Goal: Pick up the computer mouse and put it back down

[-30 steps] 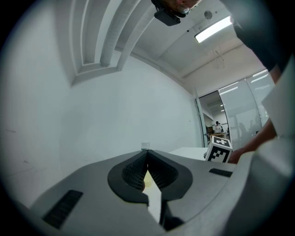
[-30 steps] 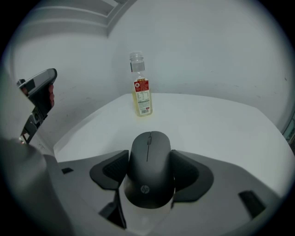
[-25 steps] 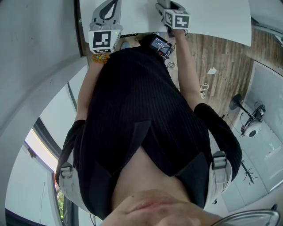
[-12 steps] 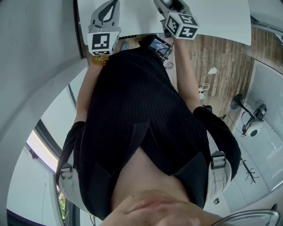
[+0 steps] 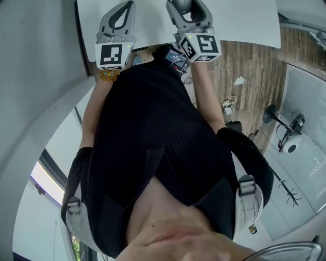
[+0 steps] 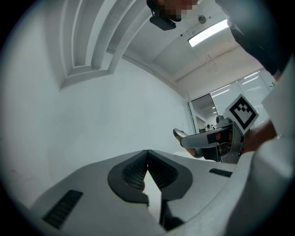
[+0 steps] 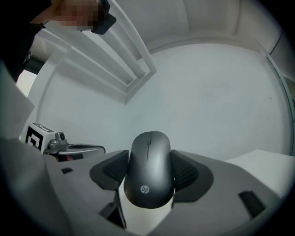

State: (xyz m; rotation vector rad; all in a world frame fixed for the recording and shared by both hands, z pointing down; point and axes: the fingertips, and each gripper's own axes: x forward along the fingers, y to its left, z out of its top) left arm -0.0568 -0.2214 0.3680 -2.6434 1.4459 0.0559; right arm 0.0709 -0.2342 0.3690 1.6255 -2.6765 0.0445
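Observation:
A dark grey computer mouse [image 7: 149,177] with a small logo sits clamped between the two ribbed pads [image 7: 185,172] of my right gripper [image 7: 150,159], which is shut on it and holds it in the air in front of a white wall. In the head view the right gripper [image 5: 187,7] is raised over the white table [image 5: 239,20], with its marker cube [image 5: 199,47] near the person's chest. My left gripper [image 6: 147,153] has its jaws pressed together with nothing between them; in the head view the left gripper [image 5: 126,6] hangs over the table's left part.
The person's black top fills the middle of the head view. A small device [image 5: 175,59] hangs at the chest. Wooden floor [image 5: 244,76] with cables and a paper scrap lies right of the table. A curved white wall [image 5: 35,76] stands left.
My right gripper has risen and come closer to the person with the mouse in it, its cube now lower and larger in view. The left gripper has barely shifted.

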